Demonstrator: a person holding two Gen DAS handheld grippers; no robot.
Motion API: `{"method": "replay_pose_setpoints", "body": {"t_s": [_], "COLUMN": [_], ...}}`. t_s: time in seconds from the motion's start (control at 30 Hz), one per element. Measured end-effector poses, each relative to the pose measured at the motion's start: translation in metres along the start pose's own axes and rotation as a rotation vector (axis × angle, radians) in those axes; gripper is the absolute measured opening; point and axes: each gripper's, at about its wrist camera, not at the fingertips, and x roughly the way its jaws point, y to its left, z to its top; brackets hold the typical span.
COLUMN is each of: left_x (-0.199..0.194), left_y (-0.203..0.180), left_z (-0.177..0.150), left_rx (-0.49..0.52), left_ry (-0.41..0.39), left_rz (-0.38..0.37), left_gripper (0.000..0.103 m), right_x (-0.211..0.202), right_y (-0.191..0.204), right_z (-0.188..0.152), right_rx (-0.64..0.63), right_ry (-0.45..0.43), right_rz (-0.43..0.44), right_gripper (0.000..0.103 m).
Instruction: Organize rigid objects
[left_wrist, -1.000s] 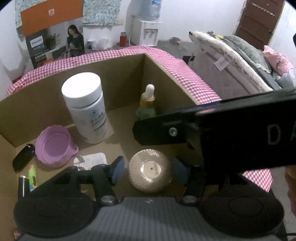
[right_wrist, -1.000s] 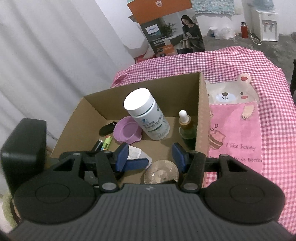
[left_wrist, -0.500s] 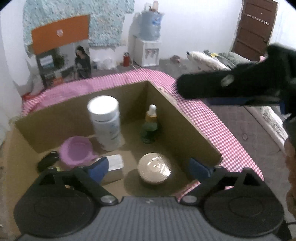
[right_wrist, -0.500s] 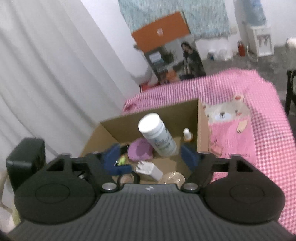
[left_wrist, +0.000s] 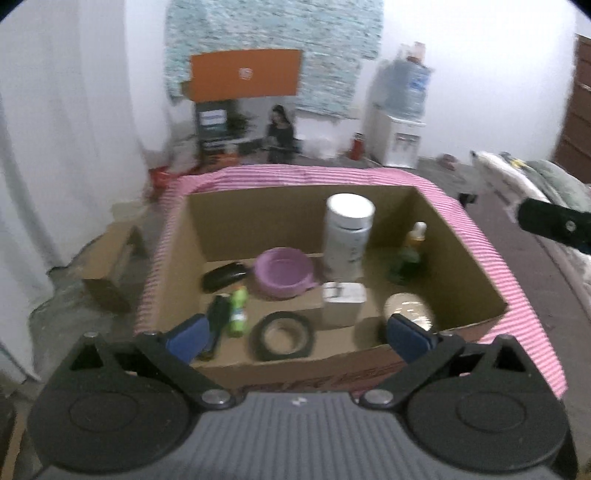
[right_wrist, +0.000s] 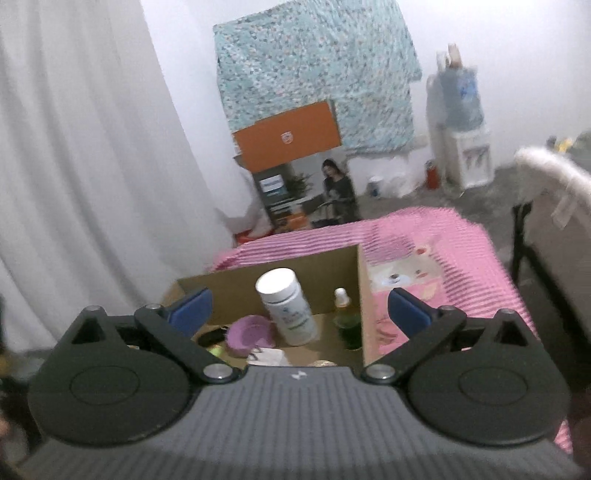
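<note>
A cardboard box (left_wrist: 461, 258) stands on the pink checked cloth. In it are a white bottle (left_wrist: 347, 236), a green dropper bottle (left_wrist: 410, 251), a purple bowl (left_wrist: 284, 273), a white charger (left_wrist: 343, 299), a tape ring (left_wrist: 282, 336), a round beige lid (left_wrist: 408, 310), a black case (left_wrist: 223, 277) and a green tube (left_wrist: 238, 310). My left gripper (left_wrist: 297, 334) is open and empty above the box's near edge. My right gripper (right_wrist: 299, 308) is open and empty, held higher and farther back; the box (right_wrist: 364, 314) and white bottle (right_wrist: 286, 306) show below it.
The pink cloth with a bear print (right_wrist: 424, 280) covers the table right of the box. A white curtain (right_wrist: 92, 166) hangs at the left. A padded chair (right_wrist: 554, 206) stands at the right. A smaller cardboard box (left_wrist: 110, 266) sits on the floor at the left.
Both grippers have pulled up and back from the box and opened wider. The right gripper no longer crosses the left view's middle. The beige lid stays in the box.
</note>
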Motion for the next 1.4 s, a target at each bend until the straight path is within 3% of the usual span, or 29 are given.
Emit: {"method": "replay_pose_setpoints", "body": {"t_s": [0.1, 0.27, 0.47, 0.7, 1.4], "left_x": [-0.01, -0.016, -0.012, -0.007, -0.003], "left_y": [0.007, 0.016, 0.031, 0.034, 0.031], "left_z": [-0.008, -0.015, -0.021, -0.023, -0.016], "left_rx": [-0.014, 0.006, -0.051, -0.043, -0.023], "left_ry": [-0.046, -0.072, -0.037, 0.01, 0.031], "left_rz": [0.041, 0.042, 0.056, 0.084, 0.102], "left_gripper": [0.103, 0.103, 0.103, 0.103, 0.103], "right_x": [-0.008, -0.013, 0.006, 0.042, 0.053], "right_y": [0.017, 0.051, 0.072, 0.08, 0.068], "right_z": [-0.007, -0.02, -0.038, -0.055, -0.053], "right_rx": [-0.059, -0.191, -0.2, -0.157, -0.122], "right_ry": [-0.034, -0.085, 0.047, 0.203, 0.26], "right_rz": [-0.051, -0.127, -0.088, -0.083, -0.092], "right_gripper": [0.102, 0.102, 0.102, 0.102, 0.102]}}
